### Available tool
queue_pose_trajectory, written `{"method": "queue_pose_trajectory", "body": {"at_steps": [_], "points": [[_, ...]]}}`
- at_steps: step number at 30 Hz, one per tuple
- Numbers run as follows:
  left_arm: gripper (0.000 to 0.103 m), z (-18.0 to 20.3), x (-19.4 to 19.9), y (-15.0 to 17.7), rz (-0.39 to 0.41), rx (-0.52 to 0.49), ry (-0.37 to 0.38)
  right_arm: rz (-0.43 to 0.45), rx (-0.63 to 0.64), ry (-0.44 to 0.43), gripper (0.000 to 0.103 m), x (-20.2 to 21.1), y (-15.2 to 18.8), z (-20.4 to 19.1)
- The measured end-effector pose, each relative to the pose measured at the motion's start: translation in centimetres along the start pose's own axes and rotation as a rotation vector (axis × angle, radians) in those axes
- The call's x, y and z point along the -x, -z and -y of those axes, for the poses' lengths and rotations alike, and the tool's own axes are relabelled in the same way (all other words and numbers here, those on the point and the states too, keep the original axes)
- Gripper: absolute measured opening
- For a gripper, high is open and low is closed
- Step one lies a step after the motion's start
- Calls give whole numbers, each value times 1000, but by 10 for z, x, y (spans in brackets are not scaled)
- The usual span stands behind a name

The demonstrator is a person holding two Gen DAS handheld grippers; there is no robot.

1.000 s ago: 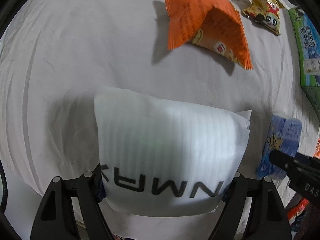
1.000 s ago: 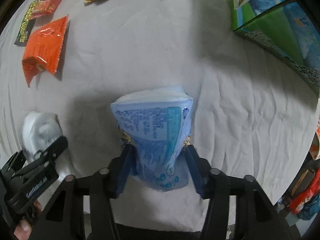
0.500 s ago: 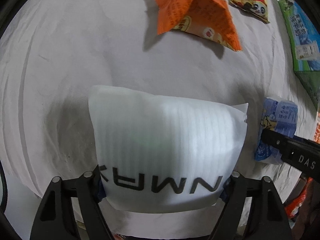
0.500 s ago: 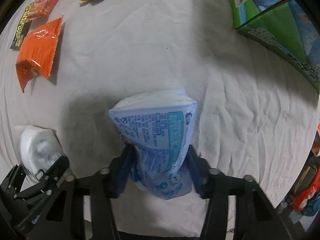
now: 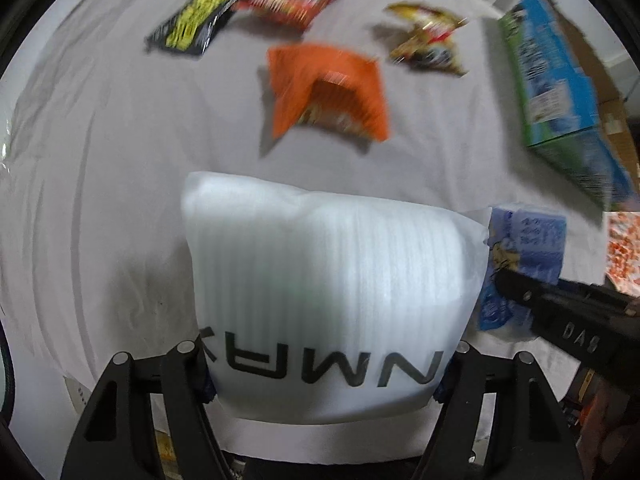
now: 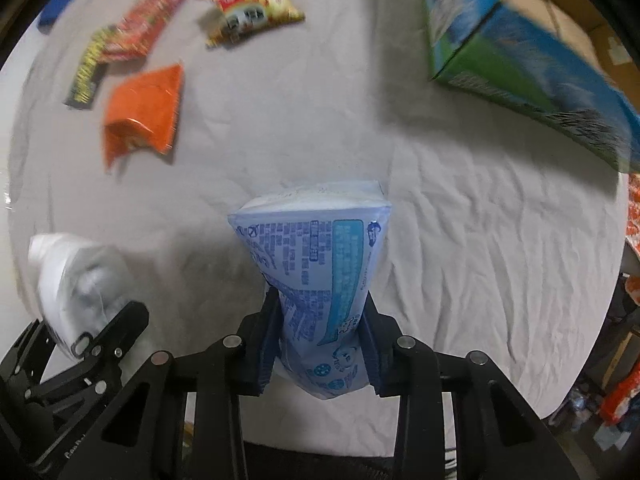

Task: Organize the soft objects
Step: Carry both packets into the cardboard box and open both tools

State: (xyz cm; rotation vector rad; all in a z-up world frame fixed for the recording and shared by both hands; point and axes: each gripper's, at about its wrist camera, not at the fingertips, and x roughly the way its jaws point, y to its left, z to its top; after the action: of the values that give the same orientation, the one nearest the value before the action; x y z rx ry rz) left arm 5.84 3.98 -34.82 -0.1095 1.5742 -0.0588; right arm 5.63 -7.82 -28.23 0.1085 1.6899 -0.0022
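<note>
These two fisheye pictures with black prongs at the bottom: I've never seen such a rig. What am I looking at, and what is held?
A person holds a two-finger gripper in each hand; each carries a camera looking along its fingers. The left gripper clamps a white foam pouch. The right gripper squeezes a blue tissue pack; both have just been closing. Below, on a white cloth, lie an orange snack bag, other snack packets and a green-blue carton.

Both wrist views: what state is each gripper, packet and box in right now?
Left gripper: shut on white foam pouch, jaws just closing.
Right gripper: shut on blue tissue pack, squeezed narrow.
Orange snack bag: lying on the cloth, tented.
Green-blue box: closed.
</note>
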Motion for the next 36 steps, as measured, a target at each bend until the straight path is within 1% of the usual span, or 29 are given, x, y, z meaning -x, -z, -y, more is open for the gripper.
{"method": "queue_pose_trajectory", "body": {"at_steps": [5, 6, 7, 8, 12, 14, 18, 21, 24, 26, 27, 29, 30, 33, 36], "points": [[72, 28, 47, 5, 83, -58, 37, 81, -40, -60, 38, 65, 37, 12], [72, 31, 55, 5, 97, -67, 48, 97, -50, -76, 38, 65, 39, 37], [72, 37, 66, 4, 115, -82, 59, 111, -58, -87, 38, 76, 42, 41], [72, 39, 77, 1, 132, -97, 70, 128, -66, -99, 38, 79, 46, 55], [72, 57, 119, -16, 189, -150, 113, 196, -105, -152, 38, 110, 27, 118], [72, 80, 137, -26, 213, -180, 139, 234, -123, -169, 38, 134, 28, 142], [72, 131, 161, -51, 232, -234, 178, 298, -152, -185, 38, 171, 14, 199], [72, 173, 174, -72, 232, -267, 207, 343, -169, -162, 38, 193, -9, 239], [72, 215, 178, -96, 211, -289, 240, 357, -179, -147, 38, 199, -39, 278], [72, 243, 172, -116, 183, -297, 255, 349, -182, -145, 38, 193, -64, 301], [72, 259, 168, -129, 166, -297, 266, 344, -179, -141, 38, 191, -75, 311], [72, 288, 153, -153, 132, -294, 264, 322, -173, -129, 38, 178, -104, 333], [72, 299, 146, -164, 117, -292, 267, 312, -173, -126, 38, 167, -120, 338], [72, 333, 114, -199, 61, -271, 268, 276, -165, -96, 38, 140, -163, 363], [72, 359, 78, -230, -5, -248, 266, 233, -153, -90, 38, 110, -198, 377]]}}
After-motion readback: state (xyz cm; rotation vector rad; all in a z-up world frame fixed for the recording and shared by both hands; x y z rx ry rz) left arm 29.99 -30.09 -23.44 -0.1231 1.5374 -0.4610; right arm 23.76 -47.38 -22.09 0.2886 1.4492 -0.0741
